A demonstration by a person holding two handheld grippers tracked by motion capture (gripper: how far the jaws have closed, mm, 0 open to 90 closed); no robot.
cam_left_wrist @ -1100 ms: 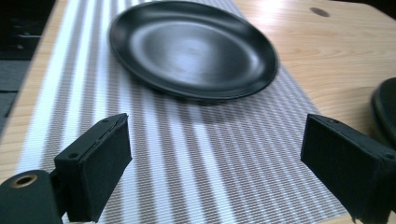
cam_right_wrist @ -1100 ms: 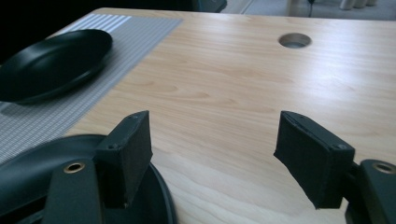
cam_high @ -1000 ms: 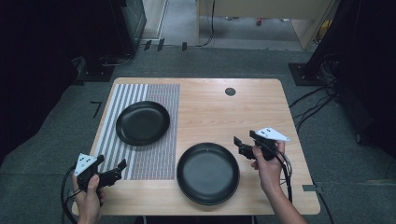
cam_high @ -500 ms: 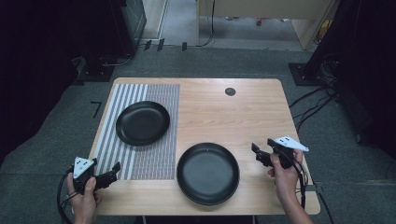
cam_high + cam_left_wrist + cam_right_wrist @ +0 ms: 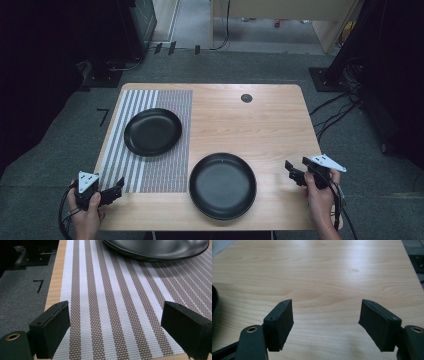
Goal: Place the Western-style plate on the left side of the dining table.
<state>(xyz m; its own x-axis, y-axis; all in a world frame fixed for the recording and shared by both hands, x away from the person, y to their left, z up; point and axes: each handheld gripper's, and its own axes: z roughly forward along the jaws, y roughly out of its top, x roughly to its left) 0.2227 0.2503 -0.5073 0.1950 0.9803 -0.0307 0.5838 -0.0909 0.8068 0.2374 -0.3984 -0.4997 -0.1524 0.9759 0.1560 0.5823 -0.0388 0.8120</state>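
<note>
Black round plates [image 5: 222, 186], woven striped mat [image 5: 150, 165], both grippers empty

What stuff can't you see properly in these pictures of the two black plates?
- Left gripper view: the plate on the striped mat is cut off by the top edge, so what is inside it stays hidden.
- Right gripper view: the plate on the bare wood shows as a dark sliver at the left edge.
- High view: the small dark disc on the table is too small to tell what it is.

Plate [image 5: 160, 248] — far rim cut off
</note>
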